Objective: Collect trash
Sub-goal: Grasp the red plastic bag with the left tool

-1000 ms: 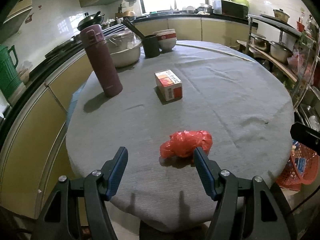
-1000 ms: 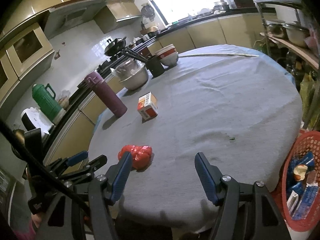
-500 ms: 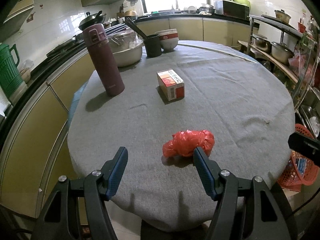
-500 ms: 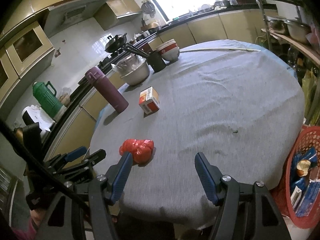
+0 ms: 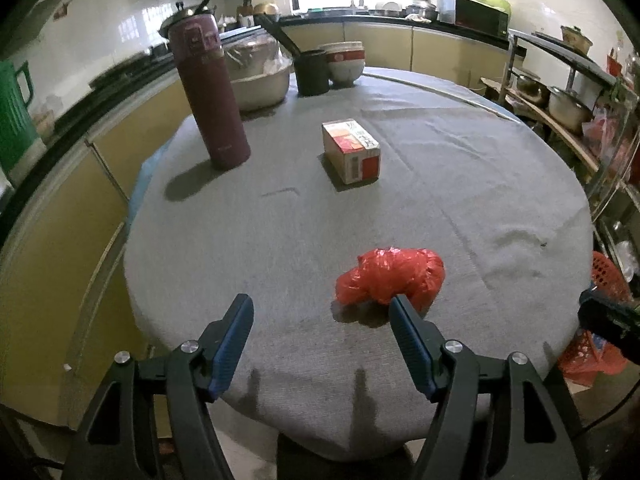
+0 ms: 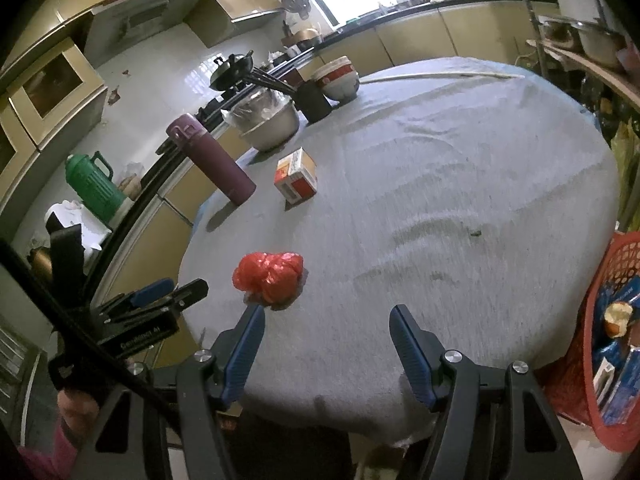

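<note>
A crumpled red plastic bag (image 5: 392,276) lies on the grey round table (image 5: 460,184) near its front edge; it also shows in the right wrist view (image 6: 270,278). A small orange and white carton (image 5: 351,155) stands mid-table, seen too in the right wrist view (image 6: 296,176). My left gripper (image 5: 322,338) is open and empty, with the bag just beyond its right fingertip. My right gripper (image 6: 326,338) is open and empty, the bag just beyond its left fingertip. The left gripper also shows in the right wrist view (image 6: 160,300). A red trash basket (image 6: 616,344) stands at the table's right.
A maroon flask (image 5: 210,92), a steel basin (image 5: 260,76), a black cup (image 5: 313,72) and stacked bowls (image 5: 344,60) stand at the table's far left. Counters curve around the left and back. A metal shelf rack with pots (image 5: 568,104) stands on the right.
Both grippers have drawn back and up a little from the table; the bag and carton have not moved. Both stay open.
</note>
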Demonstrator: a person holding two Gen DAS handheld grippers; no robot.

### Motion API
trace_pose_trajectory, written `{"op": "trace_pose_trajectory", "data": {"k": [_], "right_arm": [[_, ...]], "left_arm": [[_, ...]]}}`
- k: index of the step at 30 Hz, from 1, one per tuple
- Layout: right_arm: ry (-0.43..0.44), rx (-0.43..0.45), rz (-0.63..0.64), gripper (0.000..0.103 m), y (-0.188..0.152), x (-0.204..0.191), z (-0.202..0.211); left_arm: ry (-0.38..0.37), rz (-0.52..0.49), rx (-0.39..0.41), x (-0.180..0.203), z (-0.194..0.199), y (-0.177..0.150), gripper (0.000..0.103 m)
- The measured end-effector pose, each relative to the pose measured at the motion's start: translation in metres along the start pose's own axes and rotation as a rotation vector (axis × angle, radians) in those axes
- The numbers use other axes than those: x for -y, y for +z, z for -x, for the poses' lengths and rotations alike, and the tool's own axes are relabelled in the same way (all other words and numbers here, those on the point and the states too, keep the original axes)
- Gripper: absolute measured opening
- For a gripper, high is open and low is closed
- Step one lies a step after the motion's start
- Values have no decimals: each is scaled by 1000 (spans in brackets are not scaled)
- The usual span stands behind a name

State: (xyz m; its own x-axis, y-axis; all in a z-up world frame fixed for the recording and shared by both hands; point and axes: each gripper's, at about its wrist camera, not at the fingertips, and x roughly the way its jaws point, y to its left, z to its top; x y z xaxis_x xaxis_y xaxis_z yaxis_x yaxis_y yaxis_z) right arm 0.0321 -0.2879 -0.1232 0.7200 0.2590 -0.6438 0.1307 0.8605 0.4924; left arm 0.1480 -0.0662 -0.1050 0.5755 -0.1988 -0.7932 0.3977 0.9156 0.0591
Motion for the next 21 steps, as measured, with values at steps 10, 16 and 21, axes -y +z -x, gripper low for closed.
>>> {"op": "trace_pose_trajectory", "data": {"k": [10, 16, 21], "right_arm": [[17, -5, -44, 69, 0, 18, -4], [18, -9, -80, 69, 0, 29, -7], [14, -8, -81, 69, 1, 31, -8]], "left_arm": [[-146, 43, -81, 9, -31, 20, 74], [-183, 35, -134, 23, -56, 28, 74], [-219, 53, -157, 24, -69, 23, 74]]}}
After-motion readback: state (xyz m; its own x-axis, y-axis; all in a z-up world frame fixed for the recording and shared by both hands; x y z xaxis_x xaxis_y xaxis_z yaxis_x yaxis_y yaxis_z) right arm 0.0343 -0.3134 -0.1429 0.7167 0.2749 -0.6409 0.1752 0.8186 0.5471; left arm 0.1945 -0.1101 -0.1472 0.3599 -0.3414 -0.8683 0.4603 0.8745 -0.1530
